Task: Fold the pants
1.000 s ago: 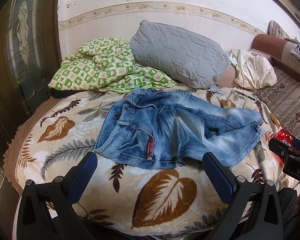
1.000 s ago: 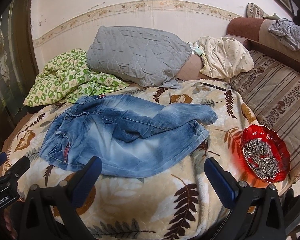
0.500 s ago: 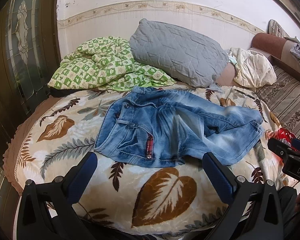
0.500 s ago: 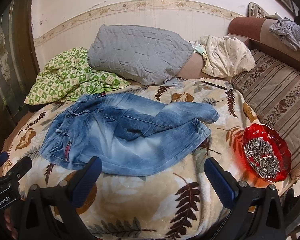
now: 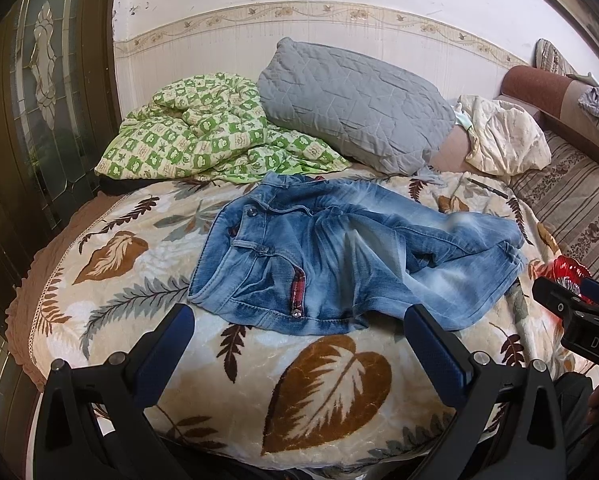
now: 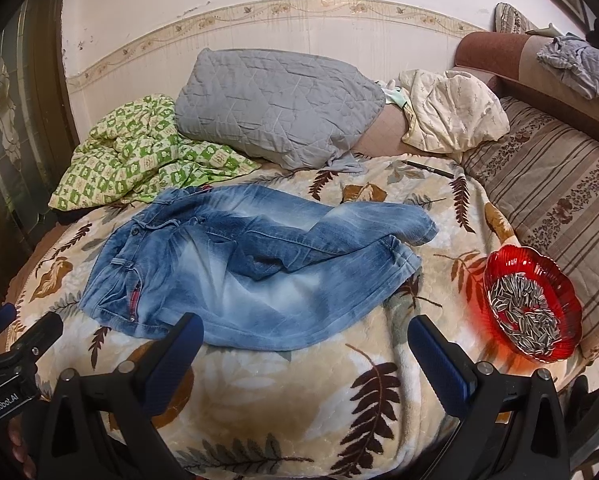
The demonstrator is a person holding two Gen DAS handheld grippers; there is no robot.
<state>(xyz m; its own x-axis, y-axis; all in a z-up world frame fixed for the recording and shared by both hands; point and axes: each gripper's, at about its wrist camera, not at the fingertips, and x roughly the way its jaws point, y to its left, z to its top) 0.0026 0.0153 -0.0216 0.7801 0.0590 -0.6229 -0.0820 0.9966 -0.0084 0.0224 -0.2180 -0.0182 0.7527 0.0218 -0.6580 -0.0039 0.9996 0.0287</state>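
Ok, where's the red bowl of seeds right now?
In the right wrist view the red bowl sits on the leaf blanket, right of the jeans' hems, beside the striped cushion.

We are seeing faded blue jeans lying rumpled on the leaf-print blanket, waistband pointing left, legs trailing right with the upper leg crossing over the lower one

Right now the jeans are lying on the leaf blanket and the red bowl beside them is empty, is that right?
Not quite. The jeans do lie on the leaf blanket, but the red bowl beside them holds sunflower seeds, as the right wrist view shows.
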